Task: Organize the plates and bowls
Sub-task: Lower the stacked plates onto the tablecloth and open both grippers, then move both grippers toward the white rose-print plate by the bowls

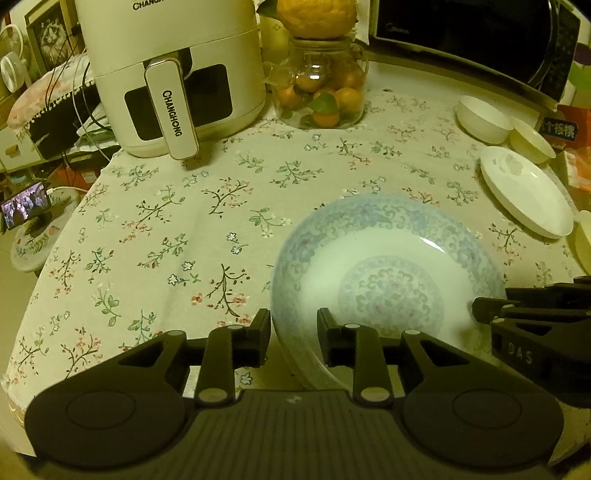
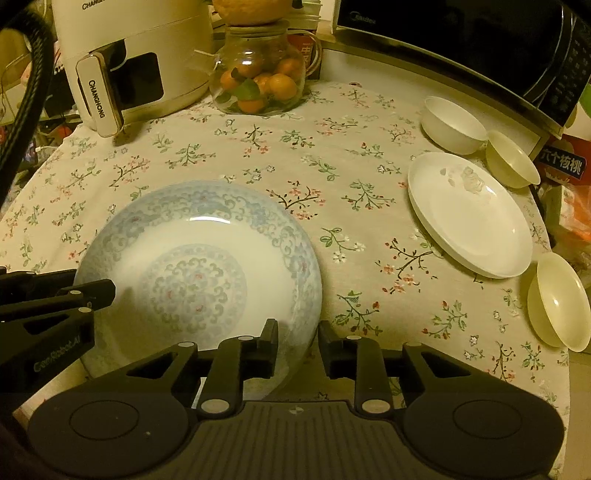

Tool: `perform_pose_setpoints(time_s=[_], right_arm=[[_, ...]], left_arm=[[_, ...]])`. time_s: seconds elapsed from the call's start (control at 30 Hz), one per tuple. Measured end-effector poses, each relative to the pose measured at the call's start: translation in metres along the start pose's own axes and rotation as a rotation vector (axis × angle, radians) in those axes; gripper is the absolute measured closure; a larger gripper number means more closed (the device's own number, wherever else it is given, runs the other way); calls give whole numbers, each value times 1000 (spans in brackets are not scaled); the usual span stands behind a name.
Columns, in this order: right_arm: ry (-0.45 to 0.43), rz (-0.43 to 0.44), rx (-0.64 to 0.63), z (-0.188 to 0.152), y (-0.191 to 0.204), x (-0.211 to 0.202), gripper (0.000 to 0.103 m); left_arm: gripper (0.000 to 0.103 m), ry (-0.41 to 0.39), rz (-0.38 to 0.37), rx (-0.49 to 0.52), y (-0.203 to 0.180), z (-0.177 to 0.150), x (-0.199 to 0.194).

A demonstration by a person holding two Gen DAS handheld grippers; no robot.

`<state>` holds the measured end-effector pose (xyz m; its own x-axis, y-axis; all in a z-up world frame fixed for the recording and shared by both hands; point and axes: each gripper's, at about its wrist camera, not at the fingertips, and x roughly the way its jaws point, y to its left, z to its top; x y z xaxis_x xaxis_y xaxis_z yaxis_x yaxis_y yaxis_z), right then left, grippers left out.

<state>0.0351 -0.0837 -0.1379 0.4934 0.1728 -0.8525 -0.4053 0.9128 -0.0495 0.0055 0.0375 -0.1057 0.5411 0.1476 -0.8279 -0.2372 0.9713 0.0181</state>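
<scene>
Your left gripper [image 1: 293, 341] straddles the blue-patterned porcelain plate [image 1: 388, 266] rim, narrowly parted, pads clear | right gripper [image 2: 297, 345] likewise | plate on floral tablecloth [image 2: 258, 177] | white air fryer [image 1: 173, 74] reads CHANGHONG

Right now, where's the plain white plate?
In both views the plain white plate lies on the right of the floral tablecloth, just in front of two small bowls, right of the blue-patterned plate.

Home kitchen: air fryer [image 1: 173, 74], microwave [image 1: 476, 33].
</scene>
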Motion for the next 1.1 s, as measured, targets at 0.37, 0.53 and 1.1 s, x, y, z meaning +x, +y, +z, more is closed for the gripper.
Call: perform_pose_setpoints(time_s=[0.37, 0.53, 1.1], right_arm=[[-31, 16, 38, 9, -11, -6, 79], [-47, 29, 47, 13, -15, -10, 79], [-112, 49, 128, 39, -59, -31, 58]], left_arm=[[75, -1, 12, -44, 12, 11, -1], [72, -17, 14, -68, 17, 19, -4], [57, -84, -80, -49, -19, 62, -16]])
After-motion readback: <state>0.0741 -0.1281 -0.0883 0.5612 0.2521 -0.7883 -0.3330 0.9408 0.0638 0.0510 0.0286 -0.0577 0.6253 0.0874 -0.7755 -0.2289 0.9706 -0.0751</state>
